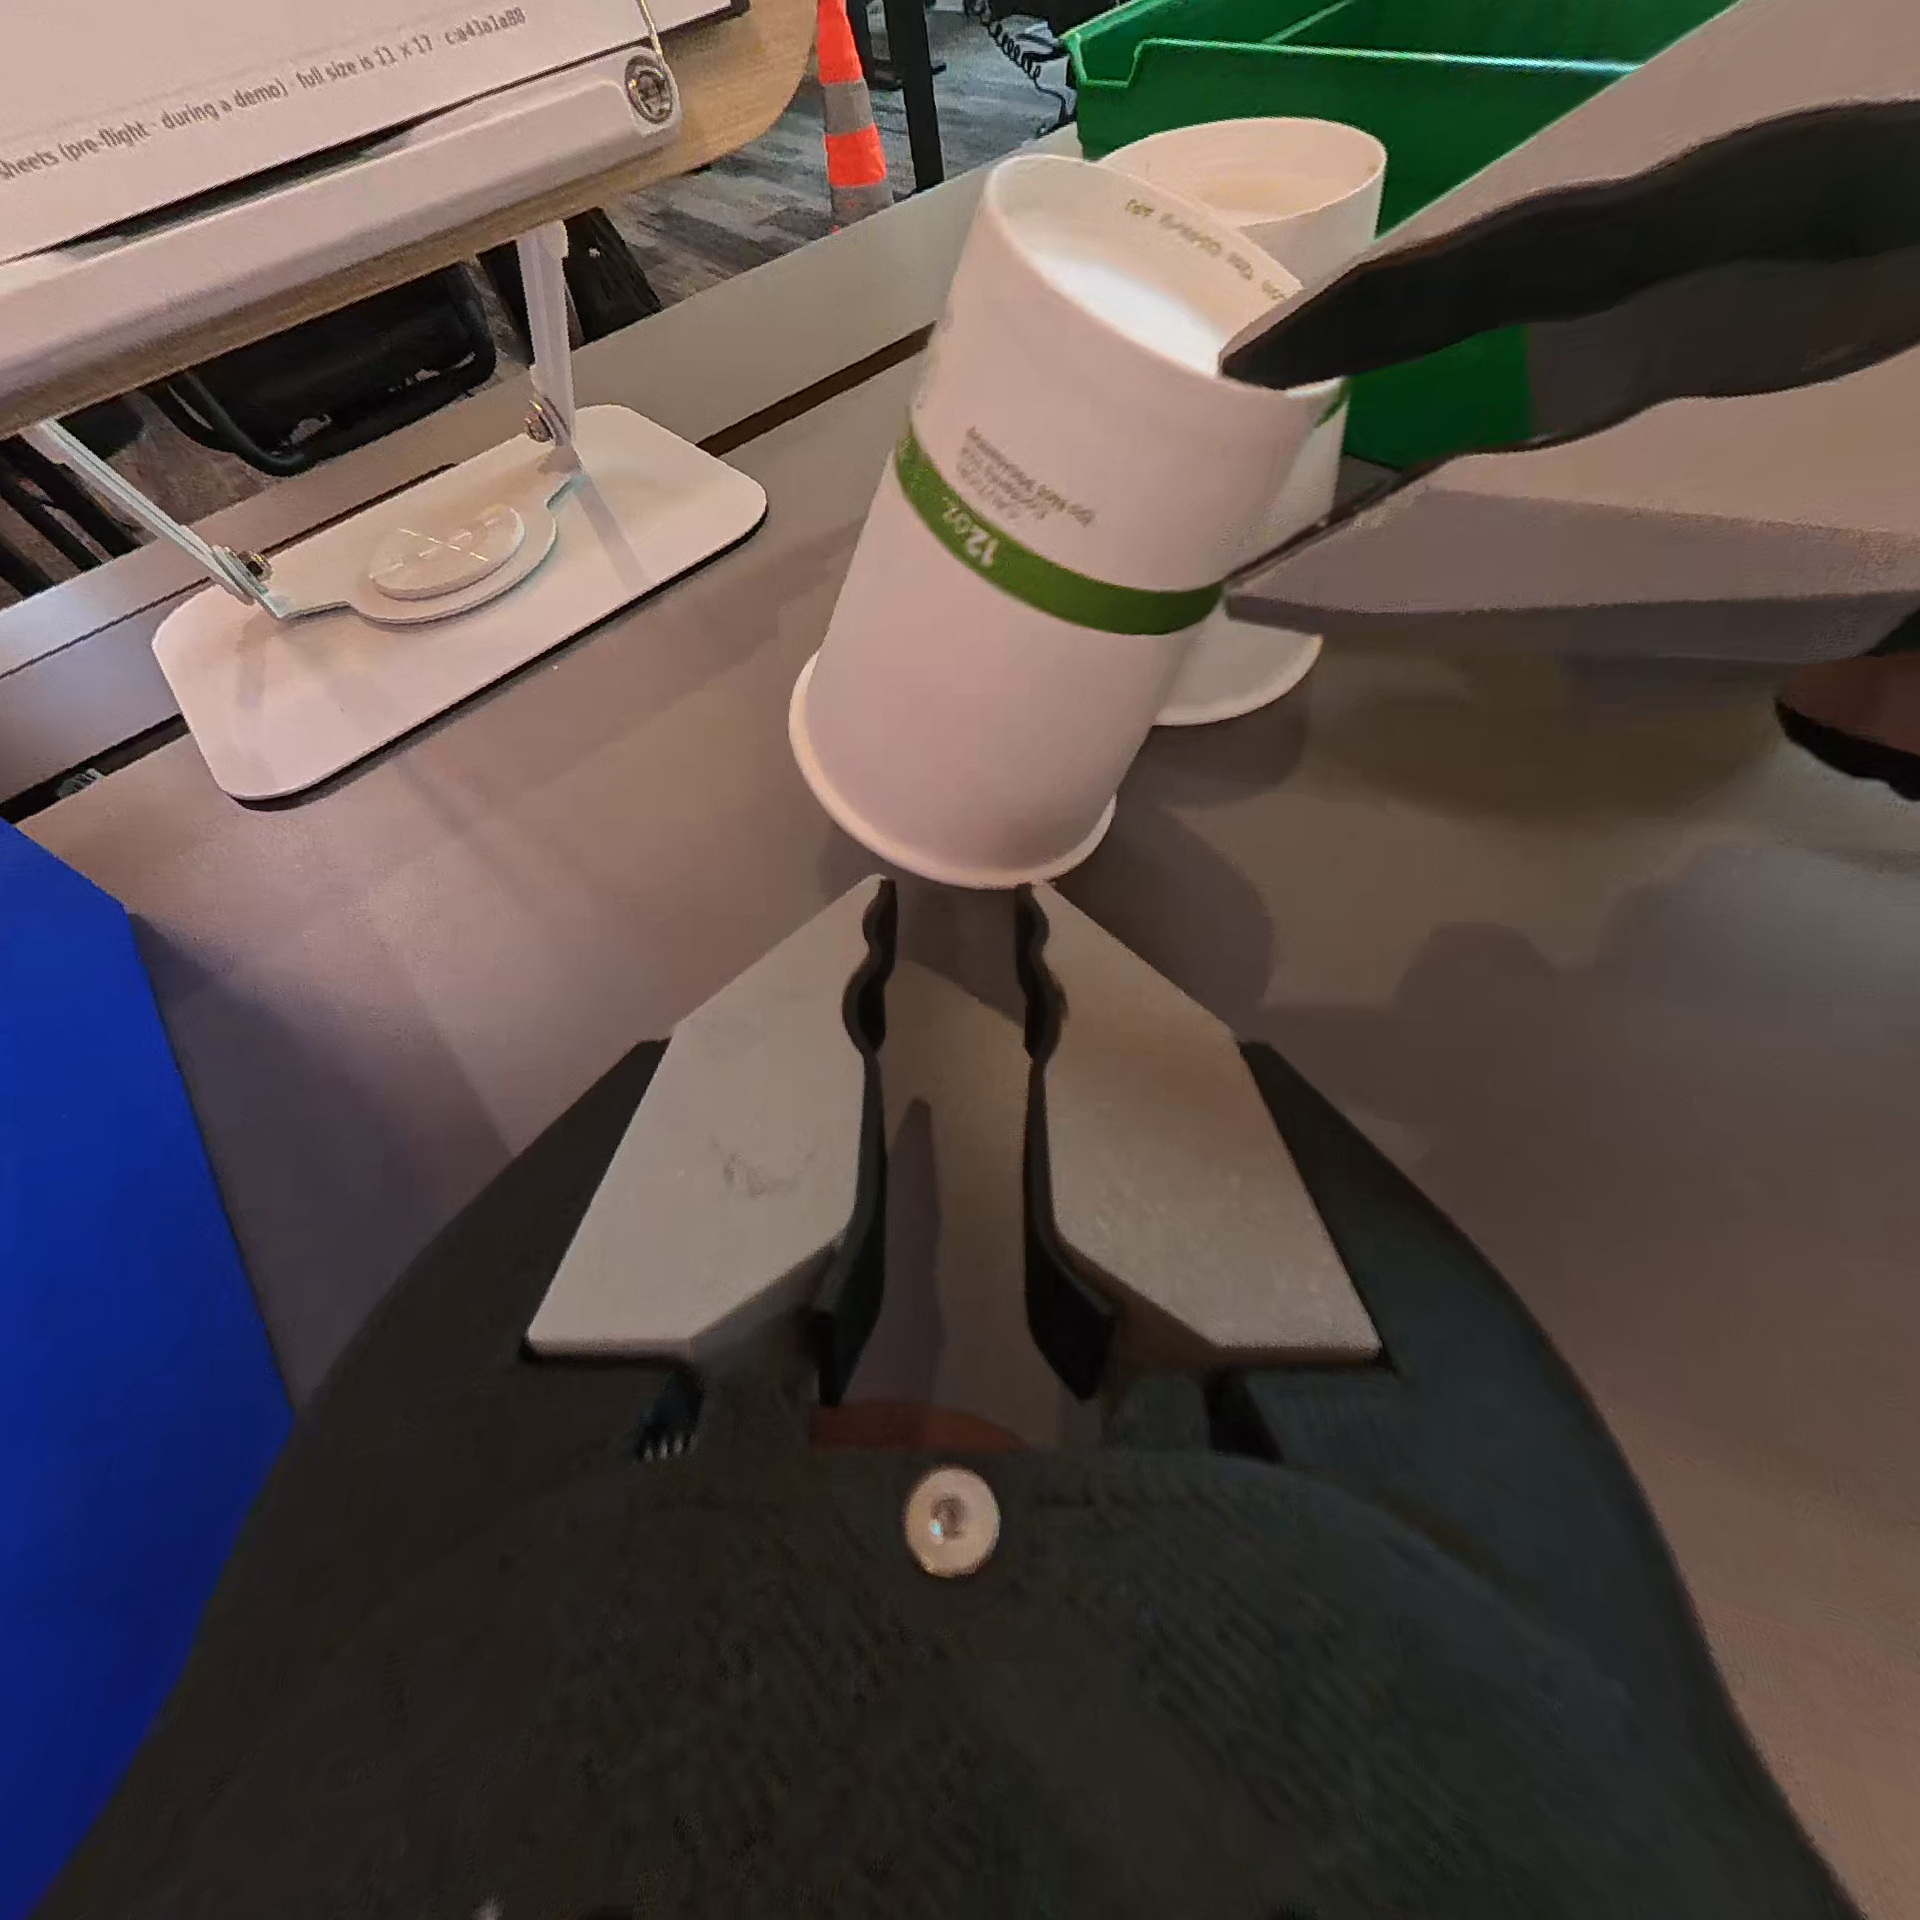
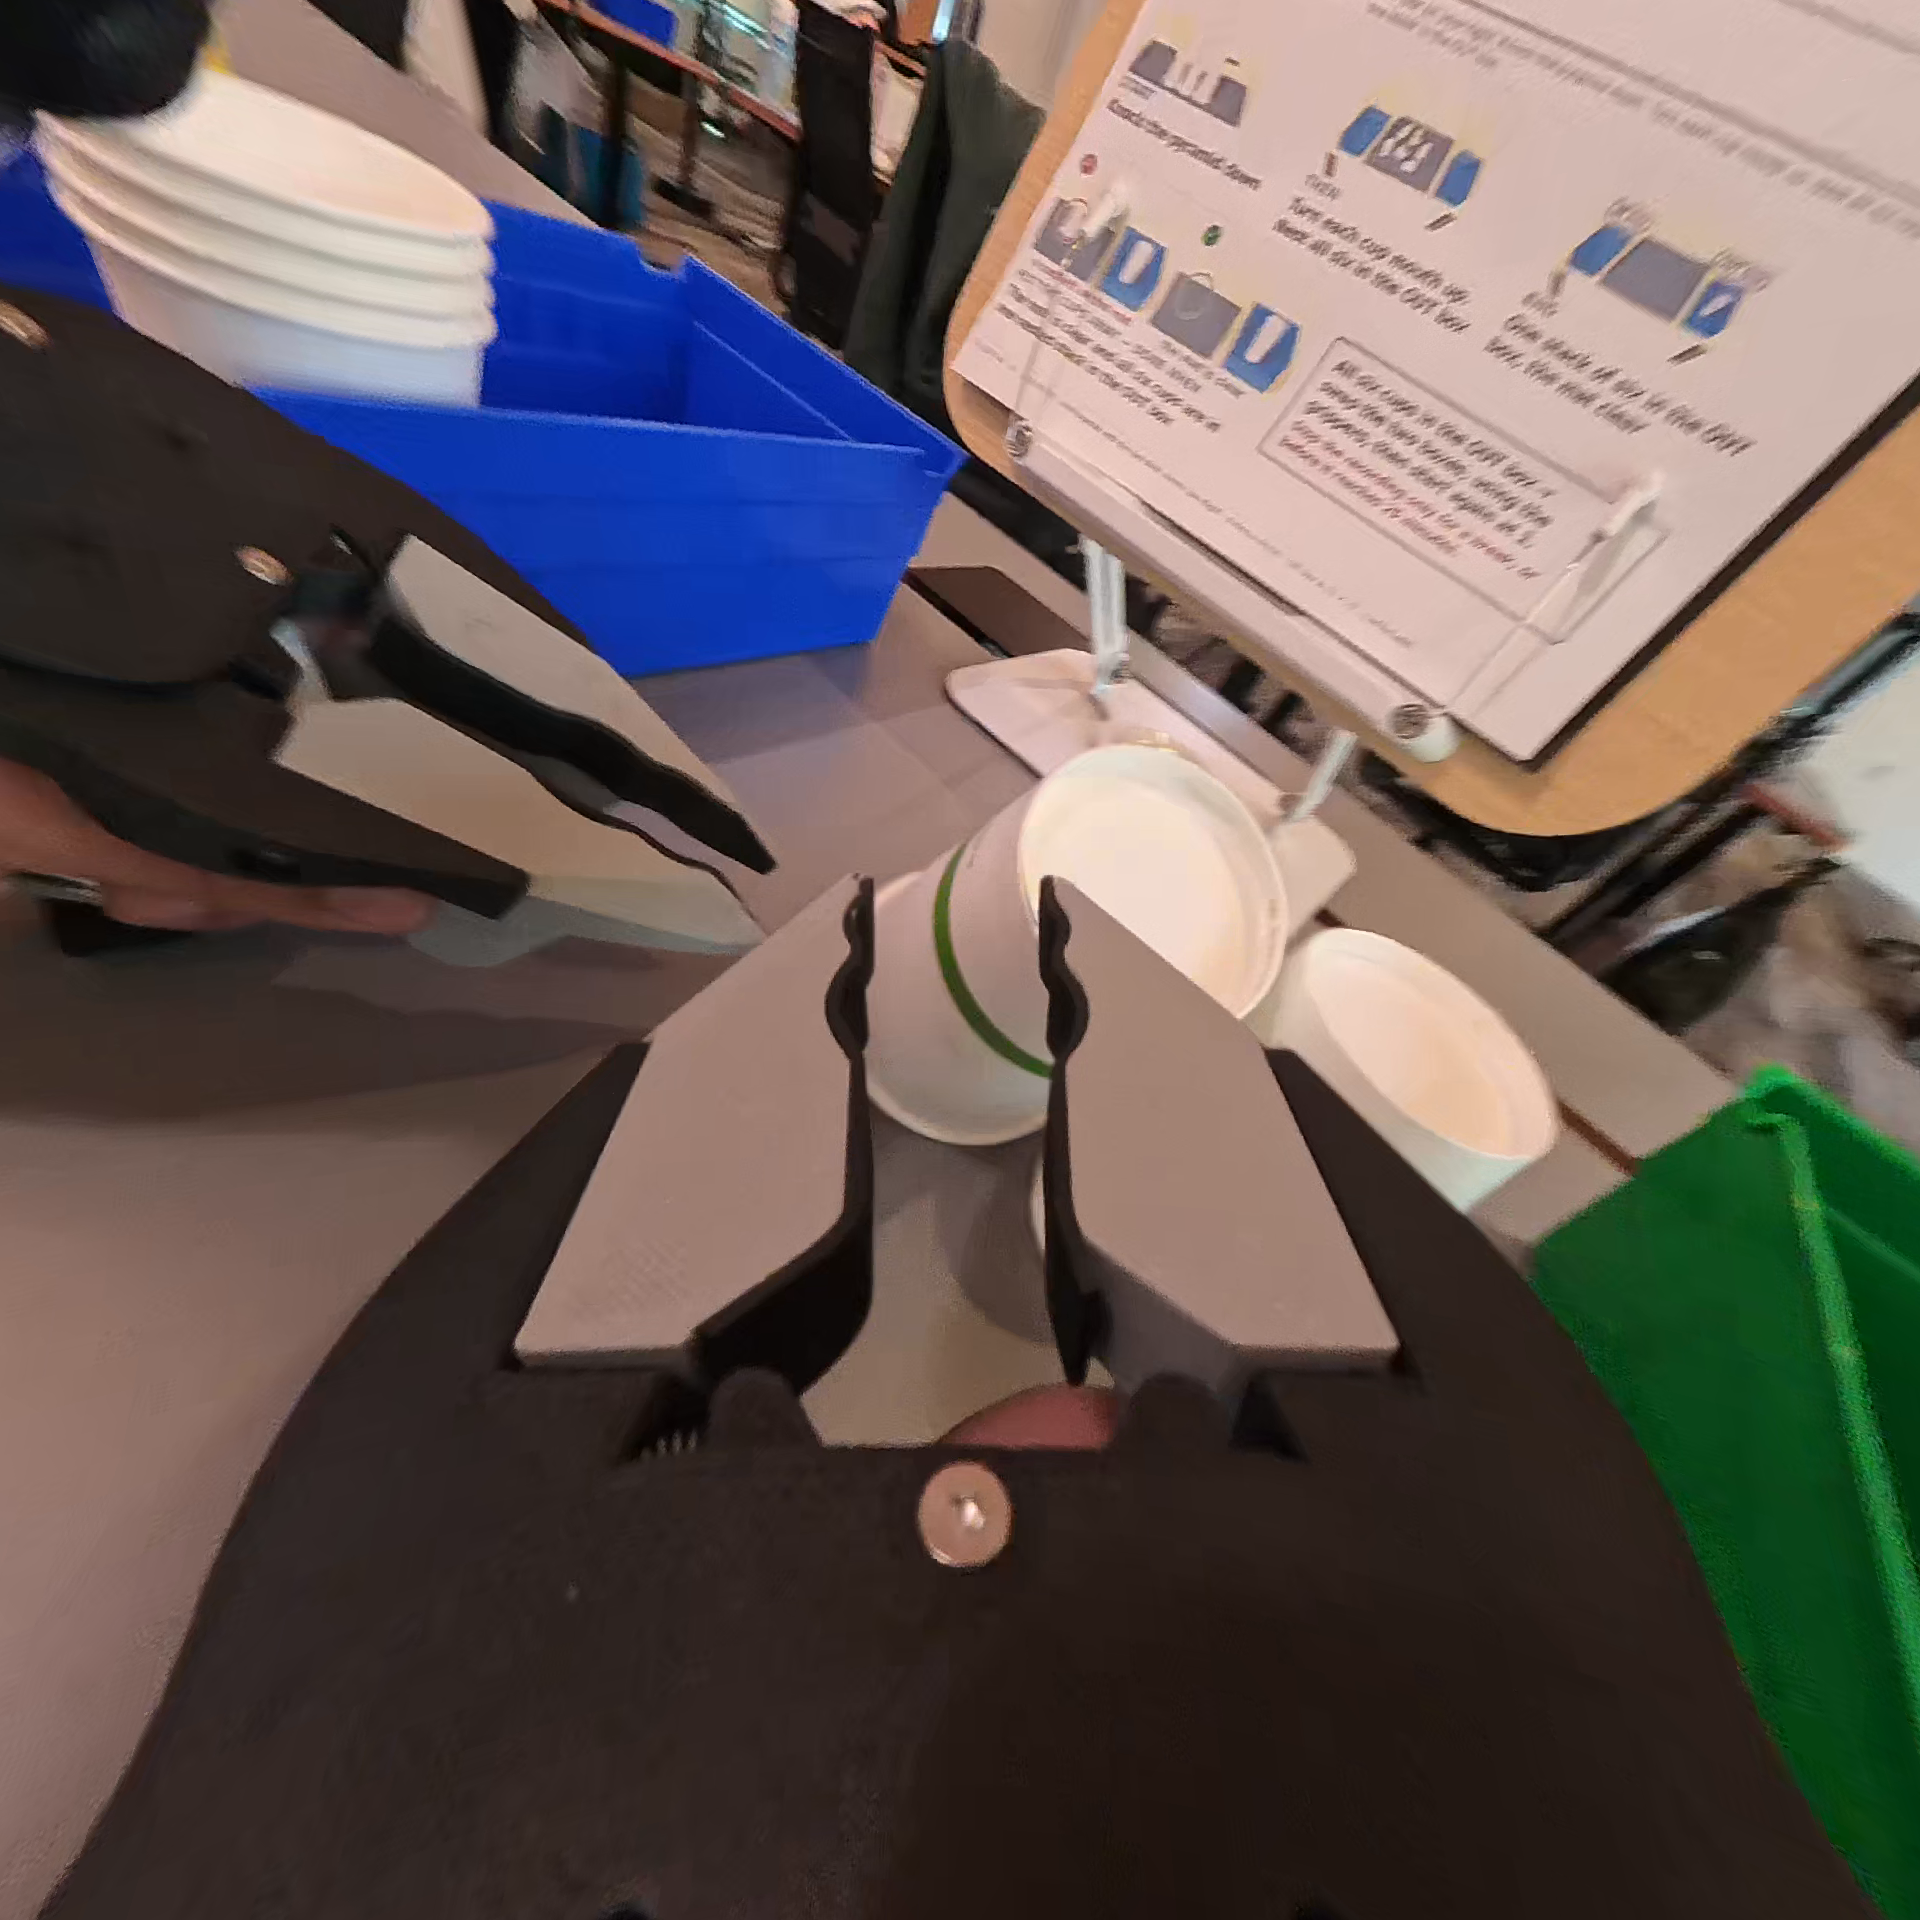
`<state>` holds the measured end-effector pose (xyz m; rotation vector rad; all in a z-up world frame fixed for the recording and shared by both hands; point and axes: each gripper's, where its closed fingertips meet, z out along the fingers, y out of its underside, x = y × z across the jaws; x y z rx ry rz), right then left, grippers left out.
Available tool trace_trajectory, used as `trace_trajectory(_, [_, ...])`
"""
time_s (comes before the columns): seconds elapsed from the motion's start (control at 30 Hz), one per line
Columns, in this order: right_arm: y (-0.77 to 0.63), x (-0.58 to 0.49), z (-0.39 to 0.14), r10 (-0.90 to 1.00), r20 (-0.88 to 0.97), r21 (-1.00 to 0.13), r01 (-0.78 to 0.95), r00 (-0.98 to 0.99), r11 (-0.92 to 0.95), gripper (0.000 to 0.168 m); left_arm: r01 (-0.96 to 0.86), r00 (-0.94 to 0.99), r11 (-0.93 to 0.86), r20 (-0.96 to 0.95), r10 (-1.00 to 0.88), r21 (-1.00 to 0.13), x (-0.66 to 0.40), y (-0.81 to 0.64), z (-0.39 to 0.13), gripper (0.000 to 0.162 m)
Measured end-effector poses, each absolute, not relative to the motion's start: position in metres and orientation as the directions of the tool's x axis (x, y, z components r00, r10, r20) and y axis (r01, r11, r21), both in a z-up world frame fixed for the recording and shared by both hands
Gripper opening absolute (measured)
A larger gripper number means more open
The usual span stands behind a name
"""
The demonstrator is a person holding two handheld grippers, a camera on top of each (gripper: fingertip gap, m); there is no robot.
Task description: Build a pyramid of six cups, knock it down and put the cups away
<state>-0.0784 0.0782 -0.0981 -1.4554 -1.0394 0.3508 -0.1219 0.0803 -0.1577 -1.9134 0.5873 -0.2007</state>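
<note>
Right gripper (image 1: 1226,478) pinches tilted banded cup (image 1: 997,582); left gripper (image 1: 954,914) empty.

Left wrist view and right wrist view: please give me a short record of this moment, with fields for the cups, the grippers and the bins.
held cup: green-banded cup, mouth down, tilted, gripped near its base
right gripper: shut on the green-banded cup
left gripper: slightly open, empty, just before the cup's rim
second cup: mouth down on the table, behind the held one
stack of cups: in the blue bin, it seems
green bin: behind both cups; contents hidden
</note>
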Motion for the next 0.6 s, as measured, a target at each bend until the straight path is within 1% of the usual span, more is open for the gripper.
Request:
trace_trajectory(0.07, [0.073,-0.084,-0.099,0.811,0.271,-0.939,0.327,0.518,0.105,0.032,-0.320,0.861,-0.303,-0.142,-0.489,-0.898,-0.121,0.080,-0.158,0.020])
trace_trajectory(0.13, [0.073,-0.084,-0.098,0.828,0.228,-0.950,0.303,0.512,0.075,0.035,-0.338,0.856,-0.299,-0.159,-0.492,-0.892,-0.119,0.080,-0.160,0.020])
trace_trajectory(0.2, [0.076,-0.080,-0.094,0.816,0.233,-0.952,0.297,0.528,0.079,0.040,-0.352,0.853,-0.298,-0.172,-0.493,-0.887,-0.119,0.080,-0.161,0.020])
trace_trajectory(0.37, [0.083,-0.060,-0.073,0.766,0.251,-0.957,0.270,0.592,0.104,0.041,-0.356,0.853,-0.297,-0.178,-0.491,-0.886,-0.119,0.080,-0.161,0.020])
trace_trajectory(0.5, [0.100,-0.033,-0.064,0.663,0.322,-0.936,0.331,0.676,0.117,0.036,-0.342,0.867,-0.300,-0.176,-0.466,-0.890,-0.123,0.082,-0.159,0.020])
trace_trajectory(0.6, [0.112,-0.014,-0.061,0.601,0.322,-0.936,0.340,0.732,0.088,0.032,-0.343,0.885,-0.291,-0.203,-0.420,-0.893,-0.131,0.086,-0.157,0.020])
